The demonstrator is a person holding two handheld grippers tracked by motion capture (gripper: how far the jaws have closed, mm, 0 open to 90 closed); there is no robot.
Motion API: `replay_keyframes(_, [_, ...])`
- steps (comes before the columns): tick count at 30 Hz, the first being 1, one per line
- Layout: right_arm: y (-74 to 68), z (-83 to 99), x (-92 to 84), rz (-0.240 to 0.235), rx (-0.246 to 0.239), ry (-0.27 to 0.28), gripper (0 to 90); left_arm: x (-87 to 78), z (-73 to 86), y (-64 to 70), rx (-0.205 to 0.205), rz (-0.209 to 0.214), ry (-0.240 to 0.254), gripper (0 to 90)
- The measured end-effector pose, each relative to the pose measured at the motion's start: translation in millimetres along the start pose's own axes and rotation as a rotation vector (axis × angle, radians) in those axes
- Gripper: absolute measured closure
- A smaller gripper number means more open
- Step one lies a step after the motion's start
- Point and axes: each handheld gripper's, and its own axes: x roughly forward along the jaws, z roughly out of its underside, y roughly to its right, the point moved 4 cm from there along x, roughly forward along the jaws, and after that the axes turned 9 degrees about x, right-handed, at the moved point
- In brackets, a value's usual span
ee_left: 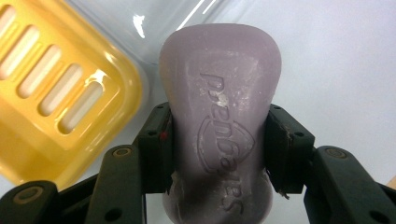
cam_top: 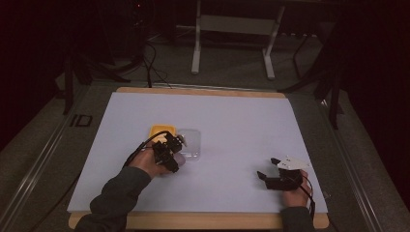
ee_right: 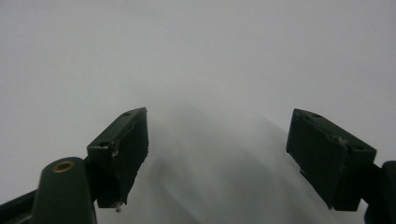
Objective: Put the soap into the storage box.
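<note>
A pale purple soap bar (ee_left: pixel 219 126) with raised lettering sits between the jaws of my left gripper (ee_left: pixel 217 149), which is shut on it. Beside it on the left lies a yellow slotted soap tray (ee_left: pixel 56 102), and behind it a clear plastic lid (ee_left: pixel 140 32). From above, the left gripper (cam_top: pixel 169 152) hovers at the near edge of the yellow tray (cam_top: pixel 159 130) and the clear lid (cam_top: pixel 191 143). My right gripper (cam_top: pixel 270 169) rests open at the near right of the white mat, its jaws wide apart over bare mat (ee_right: pixel 219 154).
A white mat (cam_top: pixel 232 116) covers the wooden table (cam_top: pixel 203 220). Beyond the far edge stand white frame legs (cam_top: pixel 196 53) and dark cables on the floor. A sleeve (cam_top: pixel 116 203) comes in from the bottom left.
</note>
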Motion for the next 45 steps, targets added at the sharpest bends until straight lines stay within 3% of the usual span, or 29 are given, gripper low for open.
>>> replay_keyframes(28, [-0.2, 0.0, 0.1, 0.002, -0.003, -0.001, 20.5, -16.5, -1.3, -9.0, 0.006, -0.020, 0.021, 50.0])
replay_keyframes(45, [-0.3, 0.0, 0.0, 0.003, -0.004, -0.001, 20.5, -24.1, -2.6, -18.1, -0.018, -0.032, 0.037, 50.0])
